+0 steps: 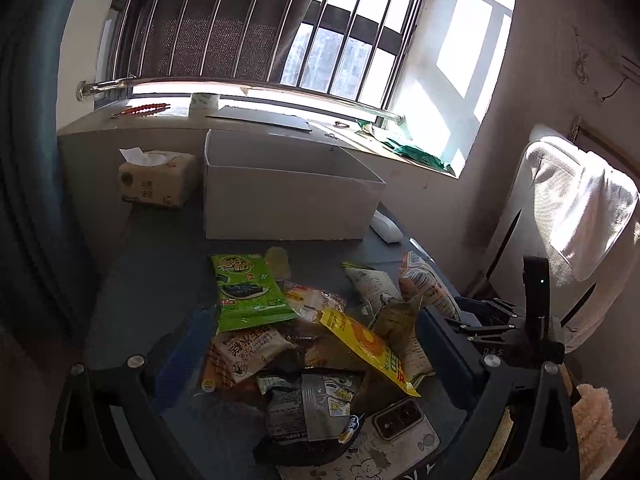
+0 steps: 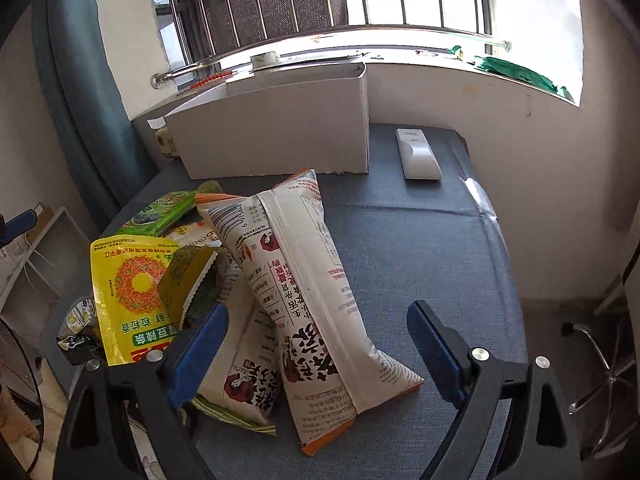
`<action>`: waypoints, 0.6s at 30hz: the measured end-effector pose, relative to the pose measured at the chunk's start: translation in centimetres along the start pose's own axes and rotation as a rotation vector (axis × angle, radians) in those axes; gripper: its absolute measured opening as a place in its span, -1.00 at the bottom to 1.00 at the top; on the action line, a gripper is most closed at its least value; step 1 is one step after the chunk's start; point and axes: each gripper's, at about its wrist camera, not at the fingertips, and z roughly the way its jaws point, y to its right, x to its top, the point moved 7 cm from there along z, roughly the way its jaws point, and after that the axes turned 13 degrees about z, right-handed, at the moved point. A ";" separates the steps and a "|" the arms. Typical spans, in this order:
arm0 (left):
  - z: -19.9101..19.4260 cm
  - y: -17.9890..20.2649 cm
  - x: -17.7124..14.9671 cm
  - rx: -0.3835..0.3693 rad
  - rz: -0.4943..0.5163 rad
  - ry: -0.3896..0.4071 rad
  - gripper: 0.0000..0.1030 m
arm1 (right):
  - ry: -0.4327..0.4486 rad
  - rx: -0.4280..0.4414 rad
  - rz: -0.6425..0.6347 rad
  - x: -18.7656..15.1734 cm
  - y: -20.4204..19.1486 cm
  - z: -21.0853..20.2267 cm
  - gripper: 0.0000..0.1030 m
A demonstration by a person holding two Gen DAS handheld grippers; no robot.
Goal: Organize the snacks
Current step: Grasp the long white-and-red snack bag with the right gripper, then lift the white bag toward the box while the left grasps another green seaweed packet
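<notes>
A pile of snack packets lies on the grey table: a green seaweed packet [image 1: 250, 292], a yellow packet [image 1: 370, 350], a grey packet [image 1: 308, 408] and several more. A white open box [image 1: 288, 192] stands behind the pile. My left gripper [image 1: 308, 344] is open above the pile, holding nothing. In the right wrist view a long white packet [image 2: 304, 280] lies between the jaws of my open right gripper [image 2: 318, 324], untouched. The yellow packet [image 2: 128, 292], the green packet [image 2: 160, 214] and the box [image 2: 276, 128] lie further left and back.
A tissue pack [image 1: 154, 178] stands left of the box. A white remote [image 2: 416, 154] lies right of it. A phone [image 1: 404, 424] lies at the near table edge. A chair [image 1: 568, 220] stands to the right. The window sill [image 2: 440, 68] runs behind the table.
</notes>
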 end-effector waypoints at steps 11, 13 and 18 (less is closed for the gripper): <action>2.5 -2.0 0.3 0.011 -0.026 -0.055 0.99 | 0.105 0.082 0.156 0.4 1.6 -4.6 -0.34; 4.1 -2.8 0.6 0.027 -0.022 -0.091 0.99 | 0.135 0.098 0.179 0.7 1.8 -6.1 -0.34; 10.1 -4.8 1.0 0.085 0.040 -0.254 0.99 | 0.243 0.130 0.203 1.8 1.7 -10.1 -0.34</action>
